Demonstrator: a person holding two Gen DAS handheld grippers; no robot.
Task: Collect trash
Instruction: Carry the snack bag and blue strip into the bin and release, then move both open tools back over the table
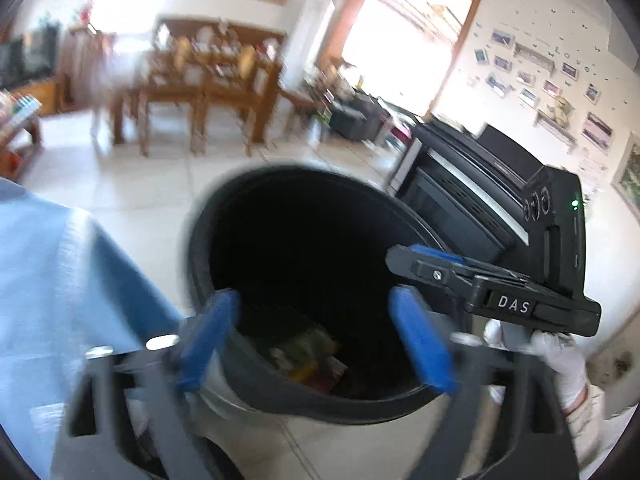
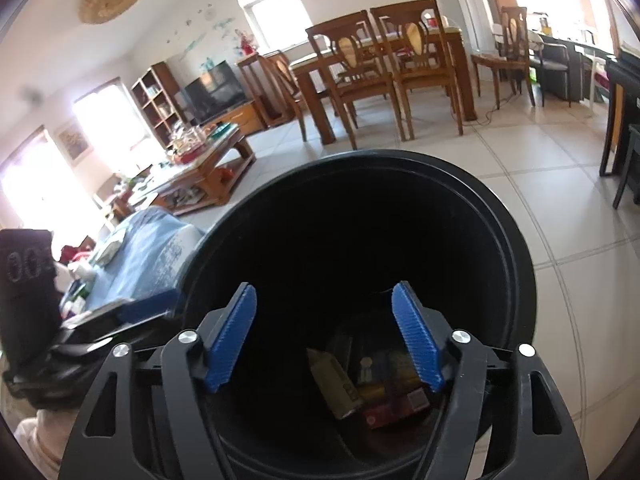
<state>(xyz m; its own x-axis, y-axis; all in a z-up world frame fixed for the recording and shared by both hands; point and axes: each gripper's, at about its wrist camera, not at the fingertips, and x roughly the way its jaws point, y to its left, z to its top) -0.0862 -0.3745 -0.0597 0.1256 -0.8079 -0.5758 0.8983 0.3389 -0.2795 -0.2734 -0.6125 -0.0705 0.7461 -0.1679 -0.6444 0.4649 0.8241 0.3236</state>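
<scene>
Over the bin [image 2: 360, 280], which stands on the floor with trash [image 2: 372, 384] lying at its bottom toward 6 o'clock, both the left claw [image 1: 316, 344] and right claw [image 2: 324, 336] gape wide and empty, so a careless dip could knock the rim and tip it.

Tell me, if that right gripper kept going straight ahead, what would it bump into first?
Probably the trash at the bottom of the black bin. The open right gripper points into its mouth, and nothing shows in between, though depth is unclear.
</scene>
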